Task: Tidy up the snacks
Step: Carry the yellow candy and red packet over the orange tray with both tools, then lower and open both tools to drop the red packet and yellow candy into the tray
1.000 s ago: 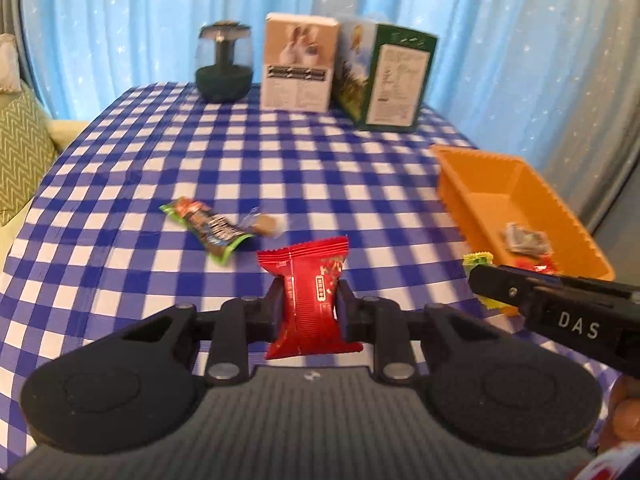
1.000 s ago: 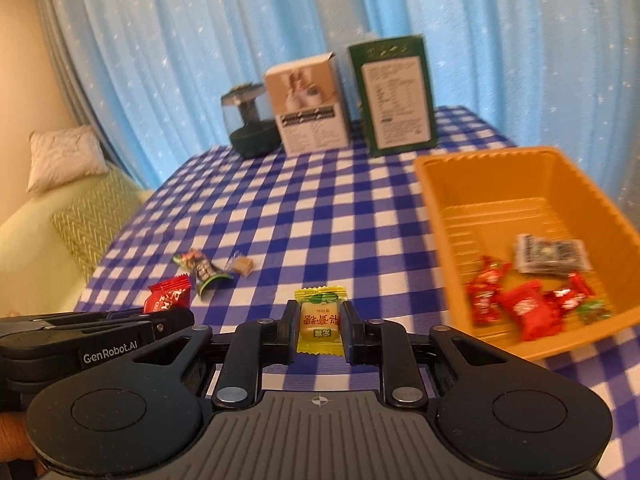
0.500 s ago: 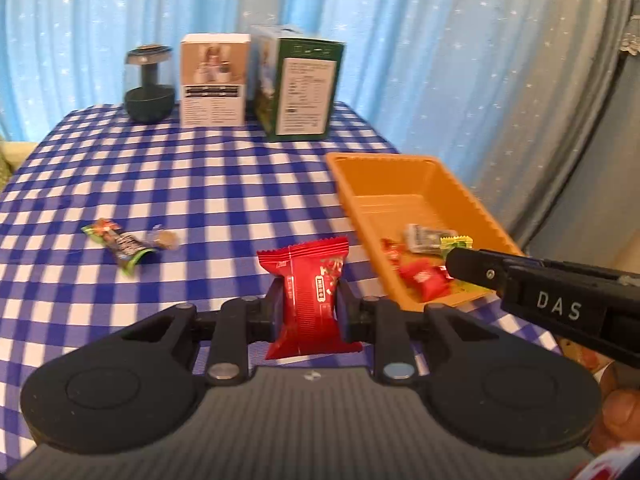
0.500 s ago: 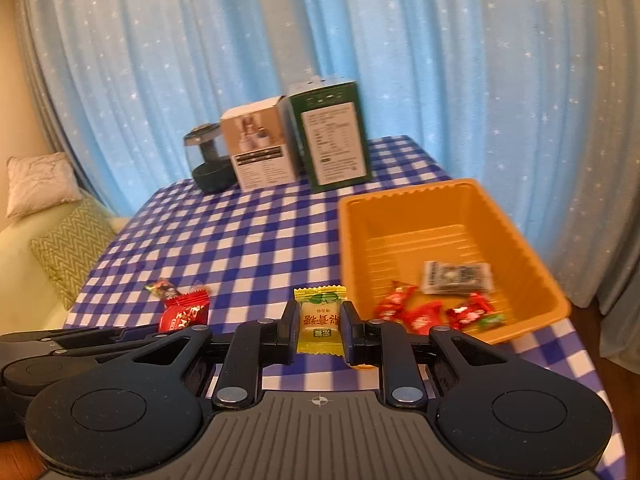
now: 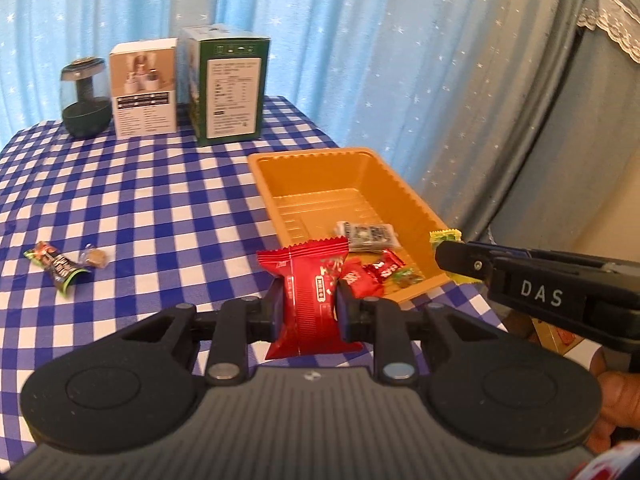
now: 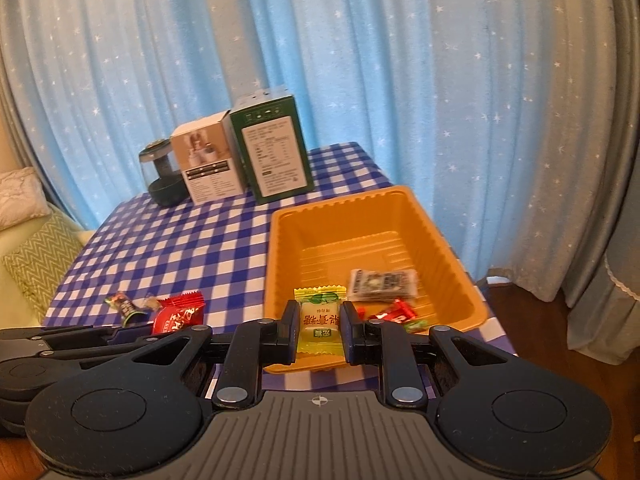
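My left gripper [image 5: 308, 308] is shut on a red snack packet [image 5: 310, 300], held above the table just left of the orange tray's [image 5: 320, 168] near corner. My right gripper [image 6: 320, 326] is shut on a yellow candy packet [image 6: 320, 322], held over the near edge of the orange tray [image 6: 340, 204]. The tray holds several red candies [image 6: 394, 312] and a grey packet [image 6: 382, 284]. The right gripper [image 5: 448, 254] shows from the side in the left wrist view, and the left gripper with its red packet [image 6: 178, 316] shows in the right wrist view.
A green-ended snack bar [image 5: 58, 268] and a small wrapped candy [image 5: 96, 258] lie on the blue checked tablecloth [image 5: 140, 200] at left. A dark jar [image 5: 86, 98], a white box [image 5: 144, 88] and a green box [image 5: 228, 84] stand at the back. Curtains hang behind.
Both grippers have moved right and toward the orange tray, each still holding its packet. The tray now sits right in front of both.
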The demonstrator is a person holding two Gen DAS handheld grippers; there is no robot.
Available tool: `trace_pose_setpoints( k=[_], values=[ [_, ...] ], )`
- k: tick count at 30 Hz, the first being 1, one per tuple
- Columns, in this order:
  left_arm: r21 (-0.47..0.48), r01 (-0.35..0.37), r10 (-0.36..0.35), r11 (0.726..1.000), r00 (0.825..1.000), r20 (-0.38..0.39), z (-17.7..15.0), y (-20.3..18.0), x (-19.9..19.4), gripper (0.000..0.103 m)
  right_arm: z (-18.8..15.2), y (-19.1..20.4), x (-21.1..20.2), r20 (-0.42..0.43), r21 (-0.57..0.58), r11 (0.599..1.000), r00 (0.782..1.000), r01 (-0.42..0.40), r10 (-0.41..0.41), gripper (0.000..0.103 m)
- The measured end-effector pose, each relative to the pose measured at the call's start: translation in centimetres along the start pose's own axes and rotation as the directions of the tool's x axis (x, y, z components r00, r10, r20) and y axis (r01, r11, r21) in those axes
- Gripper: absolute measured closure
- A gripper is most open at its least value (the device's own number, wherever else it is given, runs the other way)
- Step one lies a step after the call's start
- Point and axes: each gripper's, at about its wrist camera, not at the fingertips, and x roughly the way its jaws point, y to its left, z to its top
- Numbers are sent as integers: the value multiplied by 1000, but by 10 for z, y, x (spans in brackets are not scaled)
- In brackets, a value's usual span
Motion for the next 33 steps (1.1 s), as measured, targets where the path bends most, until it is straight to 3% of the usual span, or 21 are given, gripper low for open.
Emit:
trace_pose_setpoints(
  k=[33],
  values=[
    [53,51,-48,997,997,-60,30,-33,74,80,23,-55,49,-33,7,999,999,33,-33,82]
  ],
)
